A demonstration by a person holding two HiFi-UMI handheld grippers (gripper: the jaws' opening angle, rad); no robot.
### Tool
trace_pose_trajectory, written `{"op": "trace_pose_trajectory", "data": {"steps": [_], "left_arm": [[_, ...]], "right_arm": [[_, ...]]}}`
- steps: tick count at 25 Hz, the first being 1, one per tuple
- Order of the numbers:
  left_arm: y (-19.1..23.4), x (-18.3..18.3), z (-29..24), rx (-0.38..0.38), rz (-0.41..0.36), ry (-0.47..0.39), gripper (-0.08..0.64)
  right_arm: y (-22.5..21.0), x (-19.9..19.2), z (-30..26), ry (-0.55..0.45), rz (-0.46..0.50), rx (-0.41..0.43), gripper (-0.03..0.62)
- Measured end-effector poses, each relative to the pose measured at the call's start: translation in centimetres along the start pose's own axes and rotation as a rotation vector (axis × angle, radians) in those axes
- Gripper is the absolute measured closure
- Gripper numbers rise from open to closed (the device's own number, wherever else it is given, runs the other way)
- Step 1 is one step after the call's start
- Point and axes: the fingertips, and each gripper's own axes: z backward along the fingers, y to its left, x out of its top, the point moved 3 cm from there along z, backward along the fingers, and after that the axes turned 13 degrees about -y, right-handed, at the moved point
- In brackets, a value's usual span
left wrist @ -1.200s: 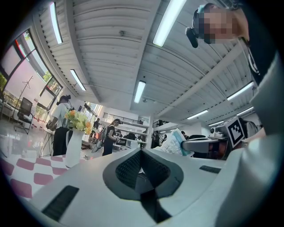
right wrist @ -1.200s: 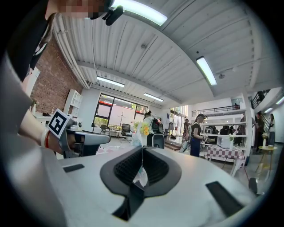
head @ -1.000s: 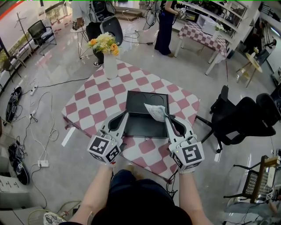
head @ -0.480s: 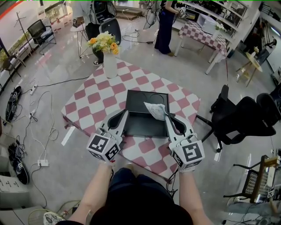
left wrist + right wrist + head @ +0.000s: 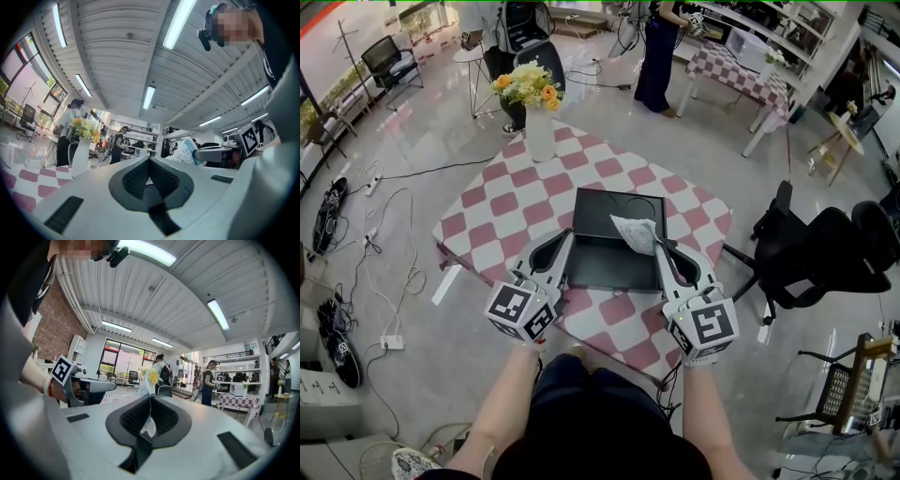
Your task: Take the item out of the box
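An open black box point(image 5: 602, 265) lies on the checked table point(image 5: 516, 202). A white crumpled packet point(image 5: 635, 232) hangs over the box's right side, with my right gripper point(image 5: 657, 247) shut on its edge. In the right gripper view the thin packet point(image 5: 149, 425) is pinched between the closed pads. My left gripper point(image 5: 566, 238) sits at the box's left rim, jaws shut with nothing between them. From the left gripper view the packet point(image 5: 187, 152) shows in front of the right gripper point(image 5: 220, 153).
A white vase of yellow flowers point(image 5: 537, 131) stands at the table's far corner. A black office chair point(image 5: 825, 253) is to the right of the table. Cables point(image 5: 384, 253) trail on the floor at left. People point(image 5: 656, 47) stand at the back.
The head view has drifted slightly. Both grippers and the packet stay almost where they were.
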Motion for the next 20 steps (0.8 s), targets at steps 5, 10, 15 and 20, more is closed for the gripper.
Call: {"op": "trace_pose_trajectory", "data": {"steps": [5, 10, 15, 20], "left_arm": [[0.28, -0.10, 0.17, 0.008, 0.004, 0.002, 0.552], [0.36, -0.05, 0.40, 0.009, 0.005, 0.004, 0.552], [0.45, -0.14, 0.16, 0.009, 0.007, 0.005, 0.552], [0.59, -0.29, 0.27, 0.007, 0.006, 0.006, 0.552]], "right_arm": [[0.03, -0.23, 0.00, 0.003, -0.007, -0.004, 0.585], [0.20, -0.27, 0.09, 0.002, -0.009, -0.011, 0.586], [-0.06, -0.19, -0.05, 0.003, -0.006, -0.012, 0.584], [-0.04, -0.21, -0.11, 0.002, -0.004, -0.015, 0.584]]}}
